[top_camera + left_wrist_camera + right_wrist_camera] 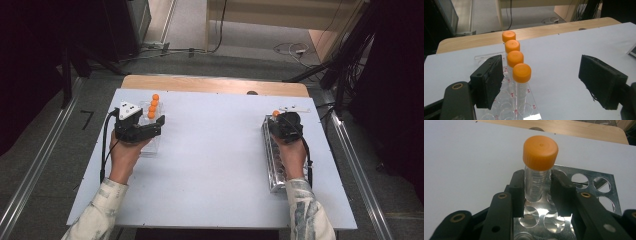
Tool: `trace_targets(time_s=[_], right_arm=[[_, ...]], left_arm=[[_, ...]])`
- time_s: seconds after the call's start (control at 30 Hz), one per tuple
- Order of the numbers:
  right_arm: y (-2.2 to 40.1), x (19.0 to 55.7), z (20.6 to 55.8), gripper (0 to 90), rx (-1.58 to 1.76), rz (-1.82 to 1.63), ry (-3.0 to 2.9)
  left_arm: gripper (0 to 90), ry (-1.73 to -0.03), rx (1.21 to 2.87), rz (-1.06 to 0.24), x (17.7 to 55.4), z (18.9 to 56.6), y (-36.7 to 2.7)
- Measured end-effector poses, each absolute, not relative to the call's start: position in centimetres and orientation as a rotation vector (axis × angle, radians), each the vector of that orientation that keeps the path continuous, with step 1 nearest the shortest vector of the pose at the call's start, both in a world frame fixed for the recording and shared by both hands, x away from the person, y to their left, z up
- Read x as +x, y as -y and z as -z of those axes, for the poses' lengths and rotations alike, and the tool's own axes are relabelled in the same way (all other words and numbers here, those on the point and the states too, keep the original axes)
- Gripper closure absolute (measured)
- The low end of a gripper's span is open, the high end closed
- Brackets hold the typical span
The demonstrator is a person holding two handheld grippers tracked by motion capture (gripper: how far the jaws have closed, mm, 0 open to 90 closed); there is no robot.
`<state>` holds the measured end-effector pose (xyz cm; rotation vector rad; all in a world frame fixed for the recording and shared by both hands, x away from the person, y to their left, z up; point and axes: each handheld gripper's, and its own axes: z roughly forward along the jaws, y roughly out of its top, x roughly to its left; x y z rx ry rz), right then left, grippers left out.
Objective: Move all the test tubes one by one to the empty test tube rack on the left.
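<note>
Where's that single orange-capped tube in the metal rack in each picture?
High view: tube at far right, at the metal rack's far end, by the right claw.
Left gripper view: not there.
Right gripper view: centre, between the claw's pads.
Shared landmark: the table's wooden far edge.

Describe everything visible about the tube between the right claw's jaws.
The tube is a clear plastic cylinder with printed graduation lines and an orange screw cap, ribbed round its edge. It stands upright in a hole at the far end of the shiny metal rack. The right claw has its black pads pressed on the tube's sides below the cap. What it contains cannot be told.
</note>
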<state>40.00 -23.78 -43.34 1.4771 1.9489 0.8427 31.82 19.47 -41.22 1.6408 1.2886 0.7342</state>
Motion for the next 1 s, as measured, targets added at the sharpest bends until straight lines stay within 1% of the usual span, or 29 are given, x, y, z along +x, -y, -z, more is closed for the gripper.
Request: trace_targets(time_s=[0.1, 0.2, 0.27, 0.83, 1.0], right_arm=[[23.7, 40.1, 43.3, 63.6, 1.480, -0.840, -1.950], [23.6, 40.1, 43.3, 70.0, 1.471, -0.840, -1.956], [23.6, 40.1, 43.3, 71.0, 1.463, -0.841, -1.960], [24.2, 39.4, 42.7, 71.8, 1.458, -0.942, -1.920], [24.2, 38.9, 42.0, 71.9, 1.445, -0.976, -1.879]], left_arm=[[20.0, -1.289, 1.647, -0.735, 31.8, 41.2, -19.4], [20.0, -1.291, 1.645, -0.732, 31.9, 41.3, -19.4], [20.1, -1.291, 1.645, -0.733, 31.9, 41.3, -19.4], [20.1, -1.289, 1.639, -0.733, 31.7, 41.1, -19.5], [20.1, -1.287, 1.637, -0.733, 31.6, 41.1, -19.6]])
